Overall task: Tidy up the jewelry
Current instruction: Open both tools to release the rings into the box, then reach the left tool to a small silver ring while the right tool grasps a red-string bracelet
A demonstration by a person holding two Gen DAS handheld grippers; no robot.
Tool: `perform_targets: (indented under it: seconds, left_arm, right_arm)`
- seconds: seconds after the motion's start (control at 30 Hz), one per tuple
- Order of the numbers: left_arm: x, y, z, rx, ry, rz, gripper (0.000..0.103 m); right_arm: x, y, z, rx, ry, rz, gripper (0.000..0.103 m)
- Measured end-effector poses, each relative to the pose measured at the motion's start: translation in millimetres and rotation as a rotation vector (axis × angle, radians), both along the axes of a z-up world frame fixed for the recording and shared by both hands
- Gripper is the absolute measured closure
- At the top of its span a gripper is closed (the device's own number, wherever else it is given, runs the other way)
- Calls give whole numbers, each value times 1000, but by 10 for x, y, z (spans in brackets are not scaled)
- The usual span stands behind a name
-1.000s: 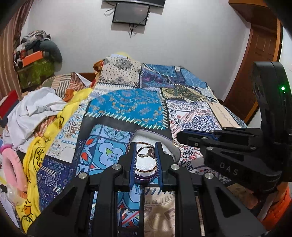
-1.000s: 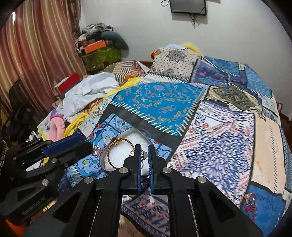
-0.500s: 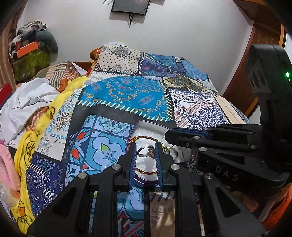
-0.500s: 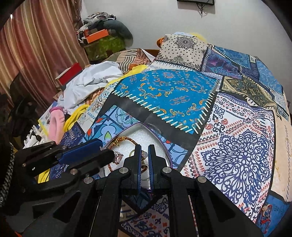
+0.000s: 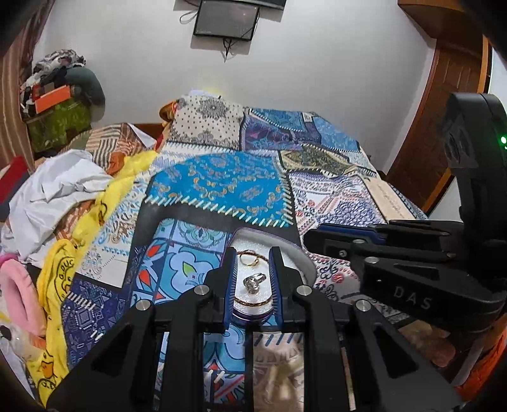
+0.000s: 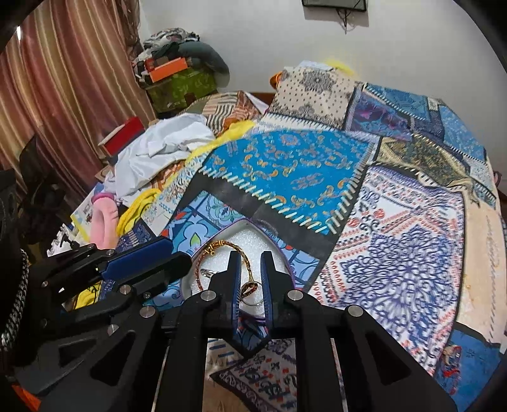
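A heart-shaped jewelry box with white foam lining lies on the patchwork bedspread. In it lie a gold bangle, a silver ring and a red-stone ring. My left gripper is open just above the box, its fingers either side of the silver ring. My right gripper is open over the box's right part, with the red-stone ring lying between its fingers. A small gold ring lies farther back in the box.
The patchwork bedspread covers the bed. White and yellow cloth and a pink item are piled at the left. A wooden door stands at the right, a wall screen at the back.
My right gripper has opened from shut, and the red-stone ring now lies in the box between its fingers. Both grippers have drawn in closer over the box.
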State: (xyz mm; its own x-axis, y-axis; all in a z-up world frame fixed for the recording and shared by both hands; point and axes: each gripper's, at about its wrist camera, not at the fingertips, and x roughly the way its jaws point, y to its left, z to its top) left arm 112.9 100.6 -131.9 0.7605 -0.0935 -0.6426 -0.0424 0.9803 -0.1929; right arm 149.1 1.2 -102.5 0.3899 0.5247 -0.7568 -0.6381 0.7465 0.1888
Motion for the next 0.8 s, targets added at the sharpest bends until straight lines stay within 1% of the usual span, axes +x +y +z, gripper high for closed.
perform_targets:
  seconds: [0.17, 0.27, 0.33, 0.47, 0.6, 0.8]
  left_arm:
    - [-94, -103, 170, 20, -28, -5, 84]
    - [-139, -179, 245, 29, -39, -8, 80]
    - [-166, -250, 294, 31, -48, -13, 74]
    - [-161, -380, 343, 29, -49, -30, 73]
    - [-111, -574, 350, 29, -38, -63, 73]
    - [18, -875, 297, 42, -3, -119, 73]
  right_arm:
    - [-78, -213, 186, 17, -42, -42, 90]
    - [-127, -406, 295, 32, -72, -80, 82]
    - [-161, -545, 362, 42, -96, -110, 73]
    - [-219, -851, 462, 41, -133, -177, 72]
    - [-246, -1170, 511, 38, -149, -243, 72]
    - [-274, -1581, 482, 15, -164, -336, 72]
